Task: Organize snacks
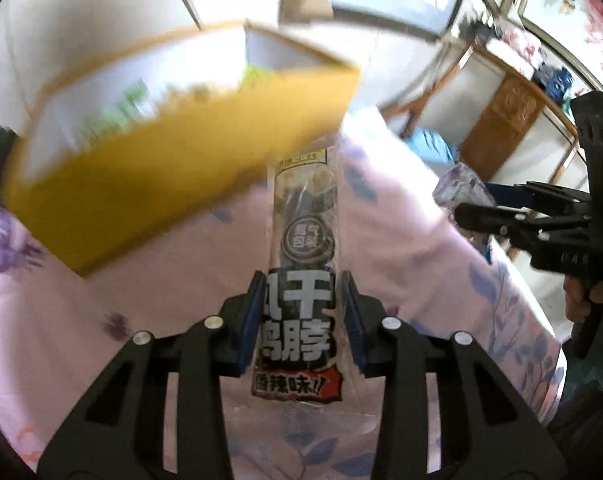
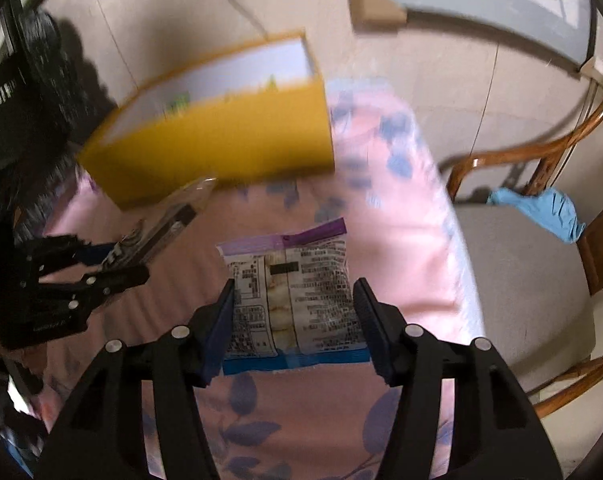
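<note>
Left gripper is clamped on a long clear snack packet, pads pressing both sides, long axis running straight away from the camera with the far end toward the yellow box. Right gripper grips a wider purple-edged snack bag by its side edges, printed back up, purple end far, blue end near. Both packs sit over the pink floral cloth; open box is far-left, wooden chair right.

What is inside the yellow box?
The yellow box is open-topped: white inner walls and blurred green packaging show. Its floor and anything lower are hidden by the front wall.
</note>
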